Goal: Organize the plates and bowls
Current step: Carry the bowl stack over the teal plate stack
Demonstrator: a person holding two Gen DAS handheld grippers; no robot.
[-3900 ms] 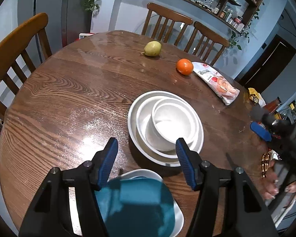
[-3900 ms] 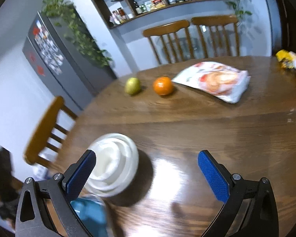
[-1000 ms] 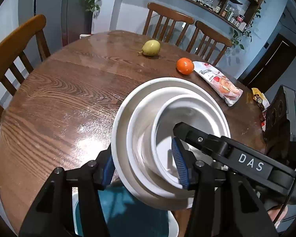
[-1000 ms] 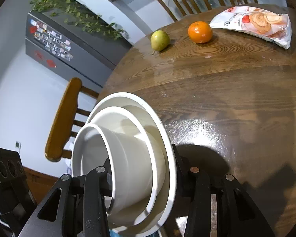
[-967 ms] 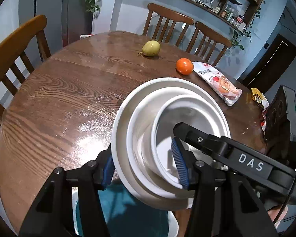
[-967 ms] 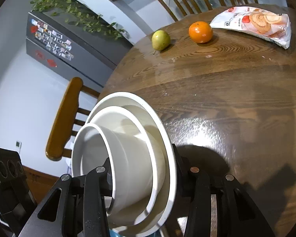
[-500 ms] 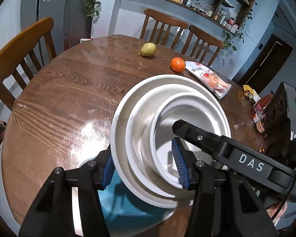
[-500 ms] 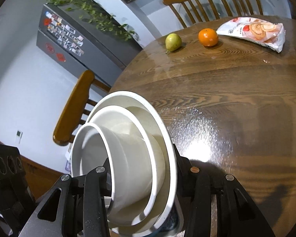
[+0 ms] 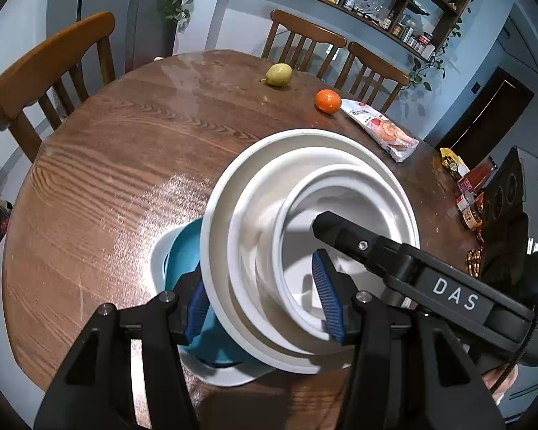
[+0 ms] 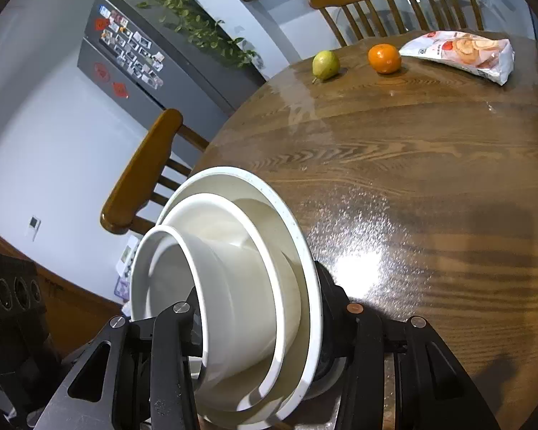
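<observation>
A white stack [image 9: 254,215], a plate with two nested bowls, hangs tilted above the round wooden table [image 9: 125,150]. My left gripper [image 9: 262,304] is shut on its near rim. My right gripper [image 10: 258,326] is shut on the opposite rim; the stack [image 10: 233,261] fills the lower left of the right wrist view. The right gripper's black body [image 9: 430,286] crosses the stack in the left wrist view. Under the stack a teal bowl [image 9: 183,251] sits on a white plate [image 9: 157,261] on the table.
A pear [image 9: 278,74], an orange [image 9: 328,100] and a snack bag [image 9: 380,129] lie at the table's far side. Jars and packets [image 9: 466,193] stand at the right edge. Wooden chairs [image 9: 50,68] surround the table.
Both grippers closed on the white stack and lifted it off the table. In the last second it rose higher and now hangs over the teal bowl.
</observation>
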